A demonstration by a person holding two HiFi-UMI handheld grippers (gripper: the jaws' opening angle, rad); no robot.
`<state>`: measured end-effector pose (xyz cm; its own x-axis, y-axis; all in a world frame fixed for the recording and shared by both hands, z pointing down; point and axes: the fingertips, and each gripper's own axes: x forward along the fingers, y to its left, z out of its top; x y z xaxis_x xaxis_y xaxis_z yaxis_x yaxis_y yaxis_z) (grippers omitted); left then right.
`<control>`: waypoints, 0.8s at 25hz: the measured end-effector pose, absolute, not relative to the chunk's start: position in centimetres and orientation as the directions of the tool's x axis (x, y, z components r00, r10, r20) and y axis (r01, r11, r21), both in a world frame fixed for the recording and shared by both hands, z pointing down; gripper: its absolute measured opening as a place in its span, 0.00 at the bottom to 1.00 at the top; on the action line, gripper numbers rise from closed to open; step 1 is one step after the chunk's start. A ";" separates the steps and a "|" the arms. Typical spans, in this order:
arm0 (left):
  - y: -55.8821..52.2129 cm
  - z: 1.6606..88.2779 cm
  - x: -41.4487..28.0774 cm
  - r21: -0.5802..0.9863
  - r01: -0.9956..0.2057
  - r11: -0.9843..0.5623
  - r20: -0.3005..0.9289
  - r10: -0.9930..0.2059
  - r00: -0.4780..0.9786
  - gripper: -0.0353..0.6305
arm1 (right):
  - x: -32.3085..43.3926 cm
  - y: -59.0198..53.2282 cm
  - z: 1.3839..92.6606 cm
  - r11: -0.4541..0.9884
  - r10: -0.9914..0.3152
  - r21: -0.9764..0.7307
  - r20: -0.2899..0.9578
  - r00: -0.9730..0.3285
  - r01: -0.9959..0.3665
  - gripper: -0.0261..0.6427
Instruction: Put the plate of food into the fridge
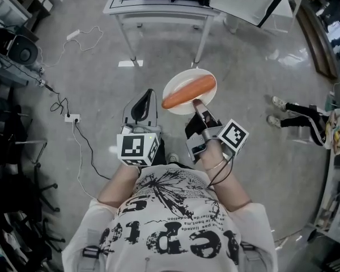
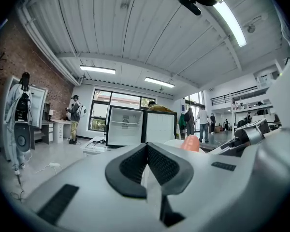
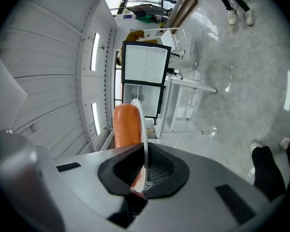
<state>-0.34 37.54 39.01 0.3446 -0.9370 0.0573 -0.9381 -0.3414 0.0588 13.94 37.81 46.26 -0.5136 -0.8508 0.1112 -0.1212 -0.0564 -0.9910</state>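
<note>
Plate (image 1: 184,79) of food is gripped at its near rim by the right hand-held gripper (image 1: 197,103), whose jaws are clenched on the rim. It is carried level above the floor (image 1: 243,67), projecting forward from the jaw tips. One long orange piece of food (image 1: 188,91) lies across the plate, just beyond the jaws. The right gripper view confirms this: the white rim (image 3: 144,129) runs edge-on into the closed pads, with the orange food (image 3: 126,124) on one face of it.

The left hand-held gripper (image 1: 143,102) is beside the right one, apart from the plate. Its jaws are clenched together with nothing between them, as the left gripper view shows (image 2: 147,151).

Ahead of both hand-held grippers stands a white desk (image 1: 158,10). A small fridge (image 2: 125,125) rests on it, with its door (image 2: 159,127) swung open. Bare floor lies between the plate and the desk.

To the left of the left hand-held gripper, a power strip (image 1: 72,118) and its cable lie on the floor. To the right of the right hand-held gripper, another person's legs (image 1: 297,113) are on the floor, well apart from the plate.
</note>
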 end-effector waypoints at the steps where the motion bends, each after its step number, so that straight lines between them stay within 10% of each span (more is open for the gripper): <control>1: 36.1 39.1 -0.4 0.061 -0.936 -0.346 0.060 -0.935 0.350 0.06 | 13.8 36.5 46.2 -0.057 -0.852 -0.991 0.112 -0.512 -0.122 0.06; 20: 11.2 37.7 -9.7 0.069 -0.896 -0.439 0.025 -0.897 0.442 0.06 | 5.7 13.4 44.7 -0.055 -0.913 -0.989 0.106 -0.394 -0.138 0.07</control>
<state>-9.65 11.21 37.68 0.4419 -0.8967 0.0250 -0.8956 -0.4395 0.0692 5.73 13.43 44.69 -0.3936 -0.9132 0.1057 -0.1378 -0.0551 -0.9889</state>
